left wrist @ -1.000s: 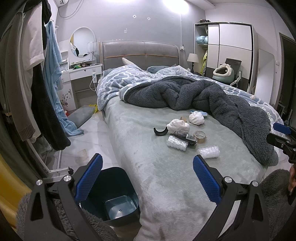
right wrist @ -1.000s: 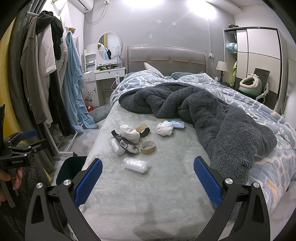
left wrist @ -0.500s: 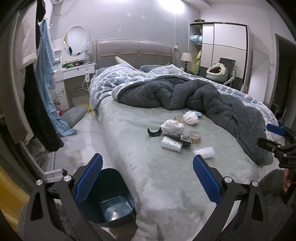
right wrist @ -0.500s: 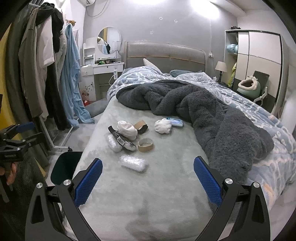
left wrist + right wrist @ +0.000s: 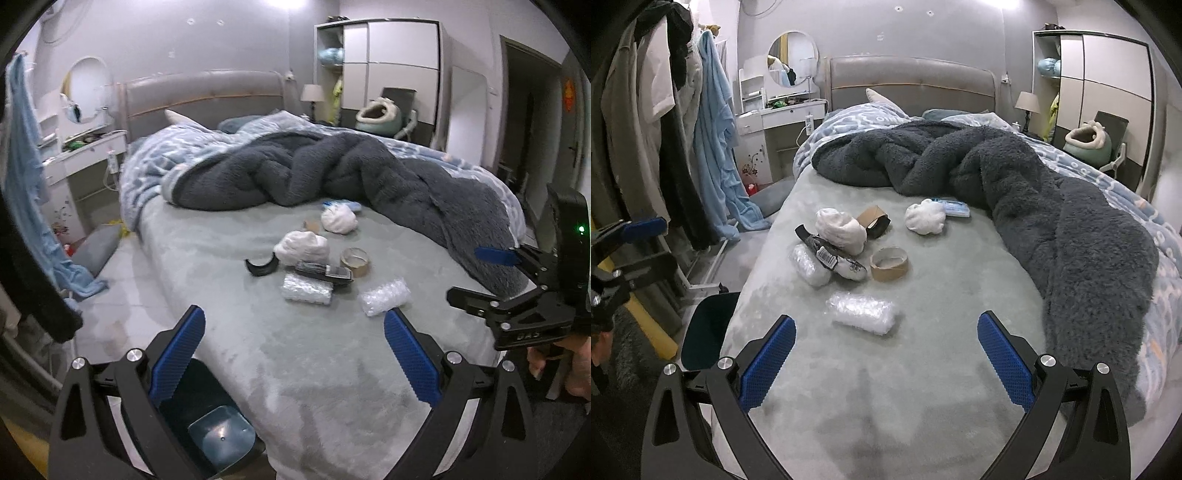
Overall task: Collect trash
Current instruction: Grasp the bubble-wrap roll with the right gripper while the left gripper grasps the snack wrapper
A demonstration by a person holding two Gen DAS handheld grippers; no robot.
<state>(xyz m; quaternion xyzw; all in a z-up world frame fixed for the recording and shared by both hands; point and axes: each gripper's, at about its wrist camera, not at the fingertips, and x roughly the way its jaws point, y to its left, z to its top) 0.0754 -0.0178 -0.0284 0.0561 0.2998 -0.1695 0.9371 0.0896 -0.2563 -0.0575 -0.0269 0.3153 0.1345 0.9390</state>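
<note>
Trash (image 5: 849, 254) lay clustered mid-bed (image 5: 942, 314), bin (image 5: 207, 417) on the floor beside it; my left gripper (image 5: 293, 358) and right gripper (image 5: 886, 360) both gaped wide, empty. No label was legible.

A dark grey fleecy blanket (image 5: 1052, 206) lies over a pale blue, white-patterned quilt (image 5: 849, 118); the plastic bin (image 5: 218, 432) is dark teal.

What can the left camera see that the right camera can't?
Only the left wrist view looks down into the bin, showing its pale blue bottom, and shows a dark doorway. Only the right wrist view shows the clothes rack full of hanging clothes. Both show the bed, the grey blanket, the tape roll and the bubble wrap.
</note>
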